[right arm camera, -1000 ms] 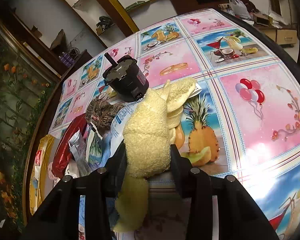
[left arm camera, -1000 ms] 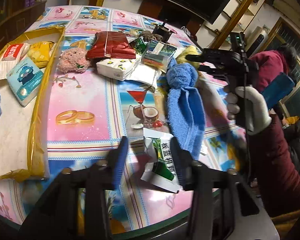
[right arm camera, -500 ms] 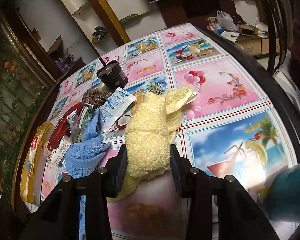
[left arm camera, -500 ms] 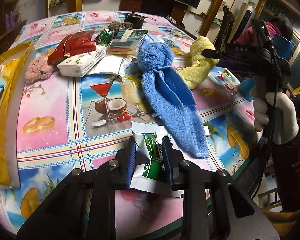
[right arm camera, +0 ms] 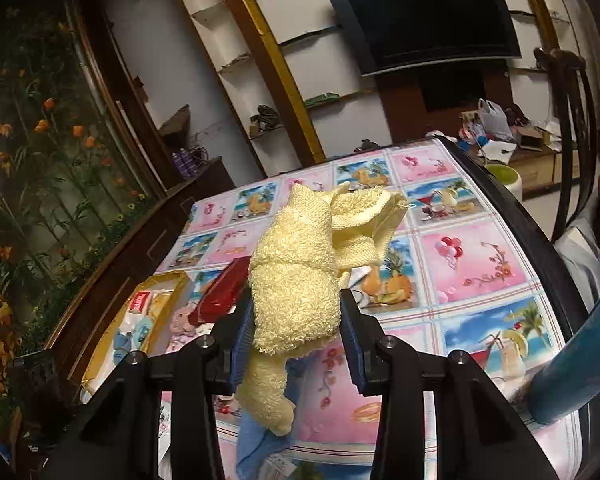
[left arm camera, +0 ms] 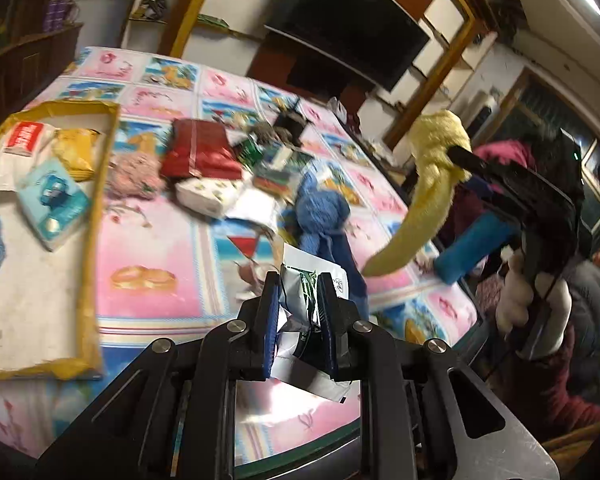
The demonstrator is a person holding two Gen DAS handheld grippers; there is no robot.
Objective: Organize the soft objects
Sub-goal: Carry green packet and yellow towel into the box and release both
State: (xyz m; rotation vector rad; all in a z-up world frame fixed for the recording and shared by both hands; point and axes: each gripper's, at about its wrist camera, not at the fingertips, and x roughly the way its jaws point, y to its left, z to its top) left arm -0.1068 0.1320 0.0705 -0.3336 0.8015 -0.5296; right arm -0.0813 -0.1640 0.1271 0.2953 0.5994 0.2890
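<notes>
Whereas half a second ago our yellow towel (right arm camera: 296, 280) still trailed on the bench (right arm camera: 480, 264), we now carry it clear of the surface, the right gripper (right arm camera: 296, 336) with its jaws clamped on the towel's thick middle and the loose tail hanging below. Our left gripper (left arm camera: 299, 312) has likewise raised its green-and-white packet (left arm camera: 300, 292) off the bench, jaws pinched tight on it. From the left wrist we see what the other view mostly hides: the blue towel (left arm camera: 324, 216) lying bunched on the bench beyond the packet, the red pouch (left arm camera: 200, 152) and the white tissue pack (left arm camera: 208, 196) farther back, and the yellow-rimmed tray (left arm camera: 96, 184) at left holding several packs. From the right wrist only a corner of blue cloth shows under the yellow tail.
</notes>
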